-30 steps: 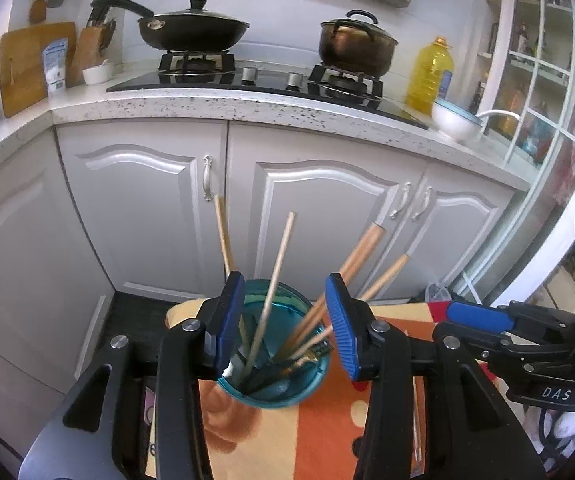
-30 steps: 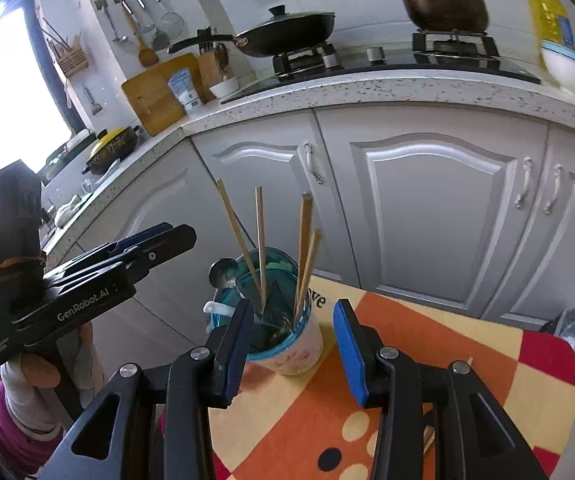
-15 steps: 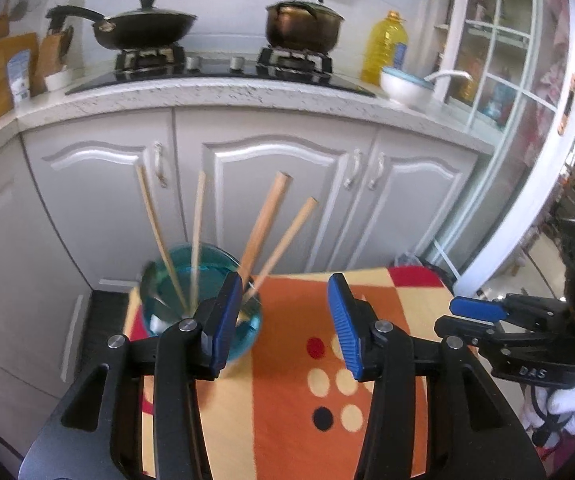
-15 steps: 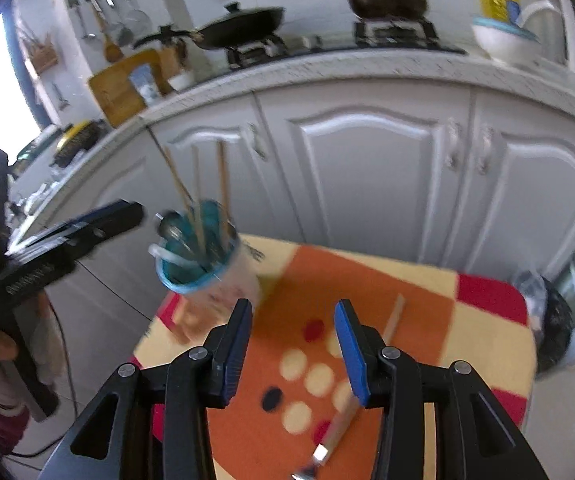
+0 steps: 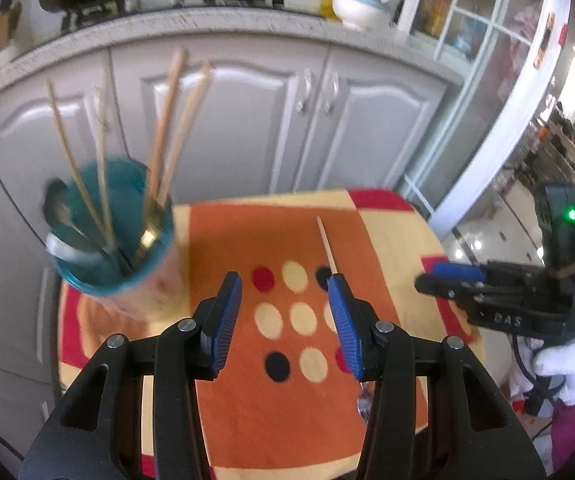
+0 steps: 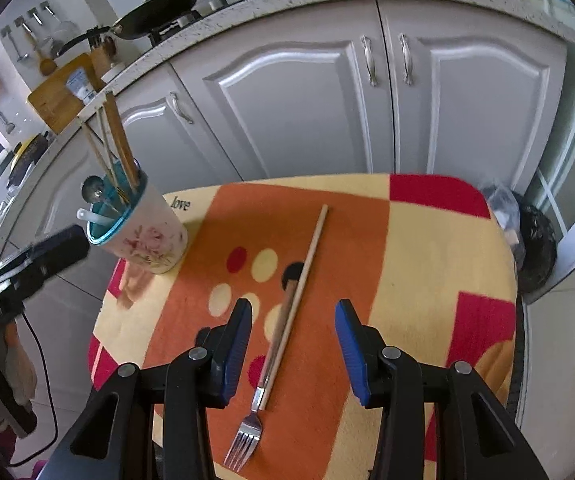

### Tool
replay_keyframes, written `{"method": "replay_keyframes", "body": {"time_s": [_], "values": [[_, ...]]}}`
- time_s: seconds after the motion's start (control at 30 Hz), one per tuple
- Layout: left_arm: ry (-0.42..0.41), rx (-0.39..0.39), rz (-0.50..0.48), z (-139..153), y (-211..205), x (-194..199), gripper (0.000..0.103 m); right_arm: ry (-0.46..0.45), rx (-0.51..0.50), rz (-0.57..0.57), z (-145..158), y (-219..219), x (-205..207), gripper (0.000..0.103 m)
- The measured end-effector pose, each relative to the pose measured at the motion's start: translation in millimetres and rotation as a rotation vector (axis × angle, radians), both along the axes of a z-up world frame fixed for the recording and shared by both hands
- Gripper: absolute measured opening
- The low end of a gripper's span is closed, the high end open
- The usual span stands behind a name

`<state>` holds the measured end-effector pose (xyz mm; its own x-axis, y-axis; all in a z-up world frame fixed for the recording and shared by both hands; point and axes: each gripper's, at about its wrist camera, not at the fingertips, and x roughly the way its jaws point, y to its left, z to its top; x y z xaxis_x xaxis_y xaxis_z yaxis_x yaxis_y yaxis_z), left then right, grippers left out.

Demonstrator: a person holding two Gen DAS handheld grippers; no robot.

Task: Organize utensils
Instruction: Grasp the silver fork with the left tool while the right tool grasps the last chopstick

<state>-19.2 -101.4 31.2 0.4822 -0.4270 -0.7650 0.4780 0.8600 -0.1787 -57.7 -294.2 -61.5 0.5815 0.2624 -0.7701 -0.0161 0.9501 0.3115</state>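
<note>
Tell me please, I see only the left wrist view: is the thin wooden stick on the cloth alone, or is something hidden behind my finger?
Observer: Not alone. The right wrist view shows a metal fork lying alongside the near half of the chopstick.
Operator: Where do the tines point?
Observer: Toward the right gripper, away from the cup.
Operator: Is that gripper holding anything?
Observer: No. It is open, and both utensils lie on the cloth, seen between its fingers, not gripped.
</note>
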Motion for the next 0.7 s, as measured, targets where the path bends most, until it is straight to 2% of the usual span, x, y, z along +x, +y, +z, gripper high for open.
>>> {"method": "replay_keyframes", "body": {"time_s": [0.07, 0.23, 0.33, 0.43, 0.5, 0.57, 0.7], "values": [[0.040, -0.004, -0.025, -12, -8, 0, 0.044, 0.014, -0.006, -0.007, -7, 1, 3, 0.041], [0.222, -0.030, -0.124, -57, -38, 4, 0.044, 0.048, 0.016, -0.031, -20, -3, 9, 0.041], [0.295, -0.012, -0.154, -85, -58, 9, 0.044, 0.059, 0.035, -0.037, -24, -7, 7, 0.041], [0.335, 0.007, -0.154, -106, -75, 17, 0.042, 0.067, 0.042, -0.039, -27, -11, 2, 0.041], [0.351, 0.022, -0.152, -116, -85, 21, 0.036, 0.072, 0.050, -0.044, -28, -15, 1, 0.041], [0.336, 0.092, -0.123, -123, -92, 23, 0.027, 0.076, 0.063, -0.049, -30, -19, -1, 0.041], [0.343, 0.100, -0.136, -127, -97, 25, 0.027, 0.089, 0.075, -0.048, -34, -23, -1, 0.041]]}}
